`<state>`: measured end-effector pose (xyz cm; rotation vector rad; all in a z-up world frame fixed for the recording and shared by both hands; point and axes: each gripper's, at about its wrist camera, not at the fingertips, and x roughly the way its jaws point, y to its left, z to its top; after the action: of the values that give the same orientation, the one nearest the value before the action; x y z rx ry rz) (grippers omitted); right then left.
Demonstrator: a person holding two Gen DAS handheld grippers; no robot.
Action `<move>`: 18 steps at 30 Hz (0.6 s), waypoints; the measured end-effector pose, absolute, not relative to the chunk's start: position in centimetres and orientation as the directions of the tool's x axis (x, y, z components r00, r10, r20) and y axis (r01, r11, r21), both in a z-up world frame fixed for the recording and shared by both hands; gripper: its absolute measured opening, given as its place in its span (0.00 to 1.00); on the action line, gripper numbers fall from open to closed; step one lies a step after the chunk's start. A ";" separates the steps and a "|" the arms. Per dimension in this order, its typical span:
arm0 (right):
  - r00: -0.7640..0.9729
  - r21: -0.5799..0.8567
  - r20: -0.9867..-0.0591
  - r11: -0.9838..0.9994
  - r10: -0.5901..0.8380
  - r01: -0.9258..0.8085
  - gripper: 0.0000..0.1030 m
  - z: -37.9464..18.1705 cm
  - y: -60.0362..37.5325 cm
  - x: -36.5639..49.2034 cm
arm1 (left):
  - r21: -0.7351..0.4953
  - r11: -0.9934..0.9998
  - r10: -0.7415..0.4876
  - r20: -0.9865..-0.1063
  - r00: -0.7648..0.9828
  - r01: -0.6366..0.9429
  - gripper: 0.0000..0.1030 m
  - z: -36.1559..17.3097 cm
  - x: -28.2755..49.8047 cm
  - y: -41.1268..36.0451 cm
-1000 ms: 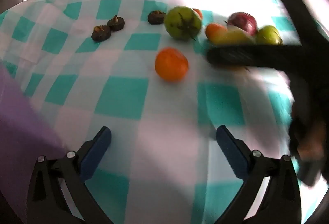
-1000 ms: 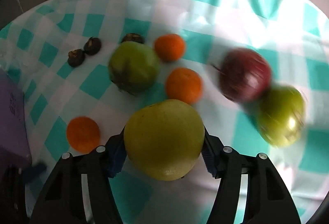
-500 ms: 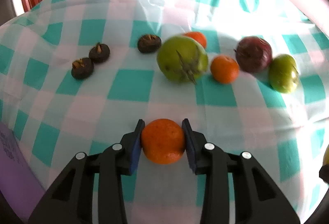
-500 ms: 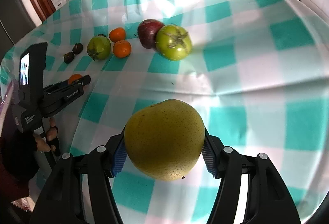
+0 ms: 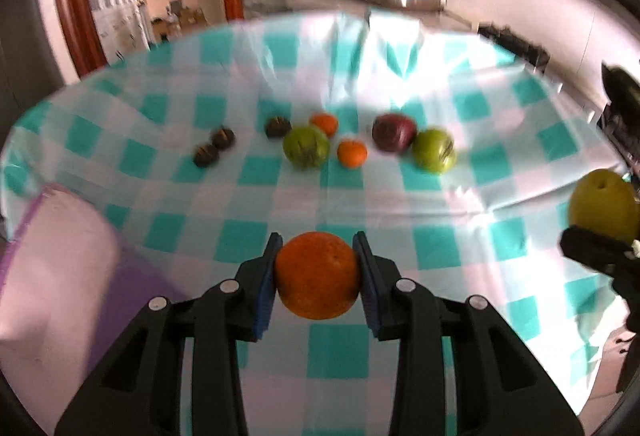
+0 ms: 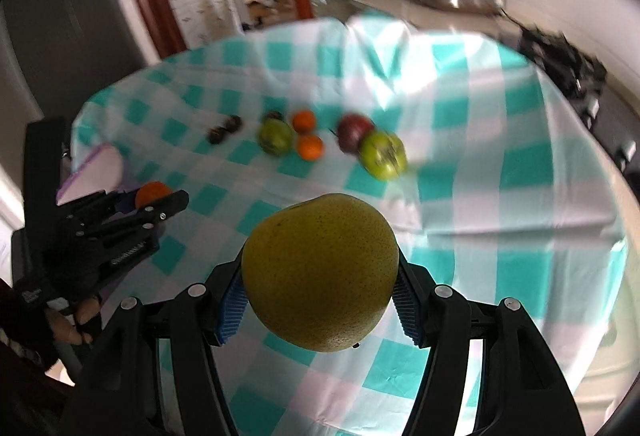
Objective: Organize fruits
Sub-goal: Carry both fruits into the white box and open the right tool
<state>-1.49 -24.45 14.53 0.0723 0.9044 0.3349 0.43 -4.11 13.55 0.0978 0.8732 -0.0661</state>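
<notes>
Both hands are loaded and up off the worktop (image 5: pixel 400 196)! The left gripper (image 5: pixel 316 274) has its jaws clamped on an orange (image 5: pixel 317 275), blue pads pressing either flank, the fruit sitting squarely between them and clear of the checked cloth below. Over on the other side, the right gripper (image 6: pixel 318 286) has its jaws stretched wide around a big yellow-green pear (image 6: pixel 320 272), which fills the gap completely and bulges out past the pads. Ahead of both sets of jaws, well out across the cloth, the rest of the fruit waits in a loose row: two green tomatoes, one beside the two oranges (image 5: pixel 306 147) and one at the right end (image 5: pixel 434 150), a dark red fruit (image 5: pixel 394 133) touching that second tomato, two more small oranges (image 5: pixel 352 153), and three small dark fruits (image 5: pixel 219 145) off to the left. Down left of the left jaws there's a purple-edged container (image 5: pixel 60 256), blurred, so its contents are anyone's guess. This reads as the carry step, two fruits in transit at once. No sorting spot is clearly marked, but the next move should call for a steady lowering to the chosen place, easing the jaws apart only once each fruit rests down. That pear looks heavy and round, so it could roll!
</notes>
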 end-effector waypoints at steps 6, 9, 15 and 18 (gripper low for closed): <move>0.582 0.212 -0.708 0.906 0.400 -0.366 0.59 18.4 -22.8 -3.2 | 0.133 0.991 0.109 -0.678 0.727 -0.024 0.35 19.8 -4.4 -3.7; 0.574 0.208 -0.683 0.874 0.452 -0.440 0.59 19.7 -20.7 -4.2 | 0.135 0.988 0.146 -0.652 0.744 -0.076 0.35 21.9 -7.2 -1.8; 0.550 0.194 -0.645 0.809 0.531 -0.554 0.59 21.8 -15.8 -6.0 | 0.057 0.980 0.183 -0.624 0.760 -0.189 0.35 24.7 -11.4 4.1; 0.529 0.176 -0.636 0.773 0.562 -0.609 0.59 22.7 -13.0 -6.7 | 0.021 0.971 0.200 -0.611 0.766 -0.236 0.36 25.6 -12.9 7.2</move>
<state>-6.69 -13.01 22.68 -0.0707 0.7330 0.6999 -12.89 7.20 25.60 -0.0581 0.6565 0.2369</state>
